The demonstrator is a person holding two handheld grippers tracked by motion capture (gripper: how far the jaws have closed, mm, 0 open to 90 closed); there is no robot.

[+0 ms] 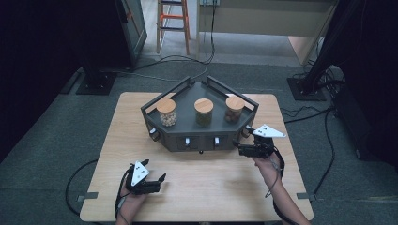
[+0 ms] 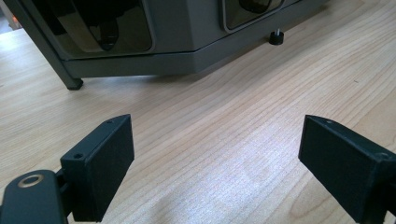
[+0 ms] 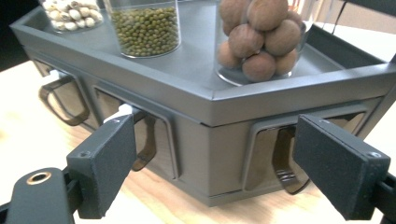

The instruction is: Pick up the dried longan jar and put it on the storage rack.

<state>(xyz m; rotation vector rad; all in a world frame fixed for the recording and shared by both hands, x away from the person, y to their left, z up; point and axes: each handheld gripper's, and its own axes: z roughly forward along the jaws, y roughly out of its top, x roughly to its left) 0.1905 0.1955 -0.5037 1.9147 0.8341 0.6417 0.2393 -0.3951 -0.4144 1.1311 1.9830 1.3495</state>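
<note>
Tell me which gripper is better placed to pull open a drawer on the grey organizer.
Right. The right gripper sits open at the organizer's right front corner, its jaws flanking a drawer handle. The left gripper is open too, but back over bare table.

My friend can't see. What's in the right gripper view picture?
Two open black fingers point at a dark grey metal drawer stand on a light wooden table. On top stand clear jars of brown nuts, green beans and pale nuts.

Grey carpet [image 1: 56, 126] is surrounding the wooden table [image 1: 197, 187]; beyond the table, an orange stool [image 1: 173, 21] is standing beside a beige counter [image 1: 263, 18].
</note>
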